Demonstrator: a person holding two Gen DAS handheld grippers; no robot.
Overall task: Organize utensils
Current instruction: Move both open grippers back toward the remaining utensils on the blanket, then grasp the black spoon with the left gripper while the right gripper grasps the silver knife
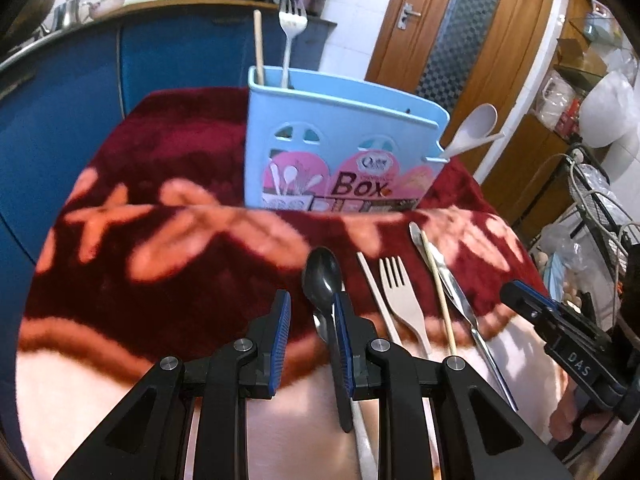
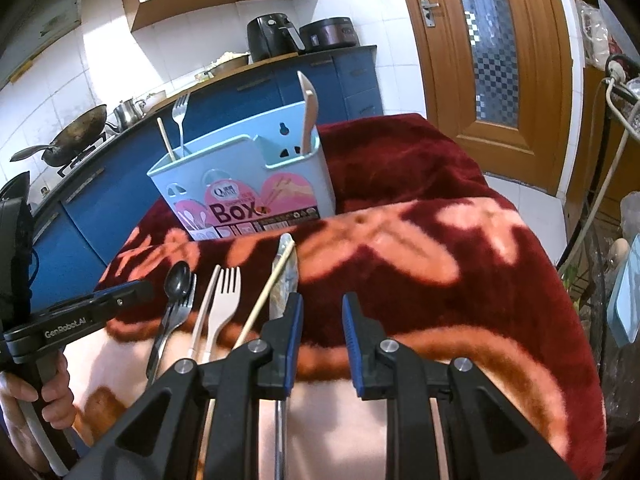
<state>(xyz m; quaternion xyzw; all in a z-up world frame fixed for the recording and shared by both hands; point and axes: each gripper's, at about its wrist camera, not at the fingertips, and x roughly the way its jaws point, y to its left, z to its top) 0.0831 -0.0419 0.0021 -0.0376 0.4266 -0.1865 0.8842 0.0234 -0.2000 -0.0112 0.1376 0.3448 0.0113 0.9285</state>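
Utensils are lying in a row on the dark red blanket [image 1: 168, 264] covering the tabletop, in front of a light blue utensil box [image 1: 340, 152] that is standing upright further back.

From the left wrist view, the left gripper [image 1: 310, 312] is hovering over the near edge of the row with its jaws standing partly apart and gripping nothing. The black spoon [image 1: 322, 274] is lying just ahead of the right-hand jaw, its handle passing under that jaw rather than sitting in the gap; the gap itself is showing only blanket. To the right of the spoon are lying a pale chopstick [image 1: 374, 292], a beige fork [image 1: 404, 296], a wooden chopstick [image 1: 438, 292] and a metal knife [image 1: 460, 300].

From the right wrist view, the right gripper [image 2: 322, 316] is also hanging with its jaws partly apart and empty, bare blanket showing between them. The metal knife [image 2: 286, 276] is lying just ahead of and under the left-hand jaw, and the wooden chopstick [image 2: 268, 292] is crossing it.

The box is already holding a metal fork [image 1: 292, 20] and a chopstick [image 1: 259, 46] at one end, and a white spoon [image 1: 472, 128] at the other.
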